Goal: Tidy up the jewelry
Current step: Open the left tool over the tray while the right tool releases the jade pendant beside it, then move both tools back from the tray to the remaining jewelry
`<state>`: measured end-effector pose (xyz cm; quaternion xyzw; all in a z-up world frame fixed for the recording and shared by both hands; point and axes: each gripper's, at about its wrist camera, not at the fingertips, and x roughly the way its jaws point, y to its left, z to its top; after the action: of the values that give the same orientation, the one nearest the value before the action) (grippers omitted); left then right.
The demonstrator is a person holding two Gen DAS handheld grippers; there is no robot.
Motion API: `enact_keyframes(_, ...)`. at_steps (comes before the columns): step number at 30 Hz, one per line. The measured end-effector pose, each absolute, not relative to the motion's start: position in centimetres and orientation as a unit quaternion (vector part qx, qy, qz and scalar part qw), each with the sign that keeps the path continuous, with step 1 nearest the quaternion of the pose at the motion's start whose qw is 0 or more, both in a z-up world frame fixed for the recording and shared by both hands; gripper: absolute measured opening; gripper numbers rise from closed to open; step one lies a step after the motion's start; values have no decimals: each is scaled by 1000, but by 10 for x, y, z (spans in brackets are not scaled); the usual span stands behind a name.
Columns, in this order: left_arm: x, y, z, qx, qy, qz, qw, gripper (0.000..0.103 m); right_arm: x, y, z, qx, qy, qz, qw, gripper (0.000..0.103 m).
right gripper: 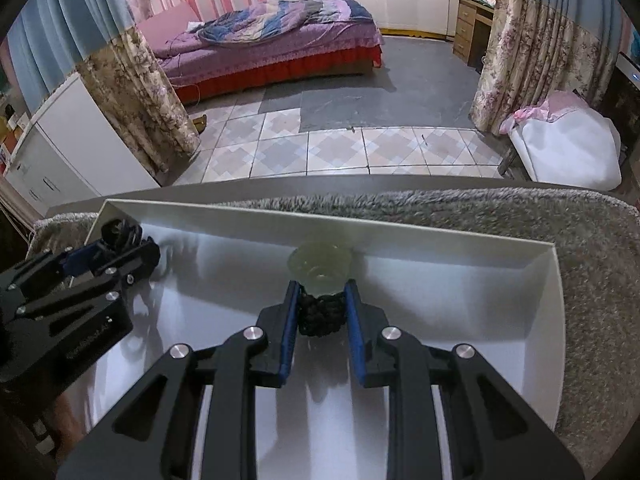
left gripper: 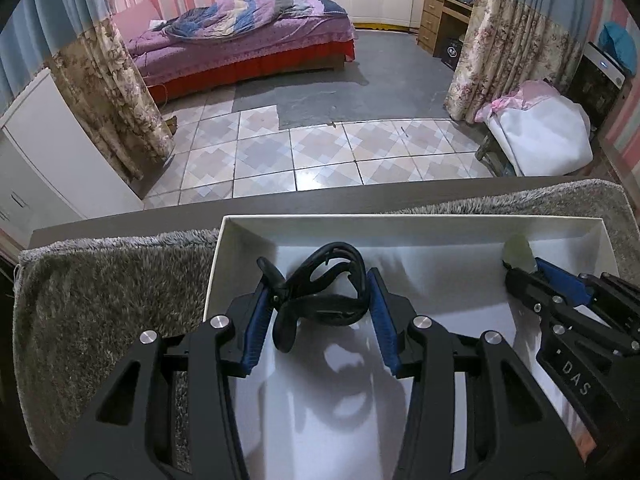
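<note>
Here both pieces hang over the white box (left gripper: 400,228), which sits on a grey fuzzy mat (left gripper: 100,280). The left gripper (left gripper: 320,300) is clamped on a black coiled band (left gripper: 320,280), probably light, springy and apt to slip, so it is best held across the bunched loops. The right gripper (right gripper: 322,308) pinches a pale green stone pendant (right gripper: 320,264) by its black braided cord (right gripper: 322,316); the stone looks breakable, the braid soft
</note>
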<state>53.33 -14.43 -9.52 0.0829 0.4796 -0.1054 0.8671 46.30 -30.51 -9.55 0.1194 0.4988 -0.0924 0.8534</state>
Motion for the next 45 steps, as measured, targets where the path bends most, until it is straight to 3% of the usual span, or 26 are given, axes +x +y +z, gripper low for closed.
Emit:
enact_keyframes(15,532,-143,-96,94,487,-93,864,53,462,-293,-92,93,500,-94,856,26)
enact_keyframes(17,532,-145,-96,94,486,-93,864,58,461,-293,-89,89,499,-95,857,45)
enact_keyframes(18,531,-145,-95,93,485,-93,865,59,459,-294,-86,89,495,-97,859,49)
enact_keyframes(24,517,-149,-83,86,482,-103,866,64,449,-312,-70,115,491,-90,859,51)
enact_keyframes(27,500,-148,-65,84,467,-113,873,74,437,-324,-55,134,478,-90,863,52)
enact_keyframes(30,480,-140,-40,71,446,-114,885,80,415,-332,-36,139,457,-90,874,65)
enact_keyframes(36,428,-120,0,62,412,-112,902,89,365,-326,-9,128,428,-83,891,67)
enact_keyframes(39,399,-109,15,60,401,-111,907,93,335,-325,1,126,414,-85,897,78)
enact_keyframes(45,342,-87,30,70,398,-95,910,98,273,-329,18,126,400,-97,903,79)
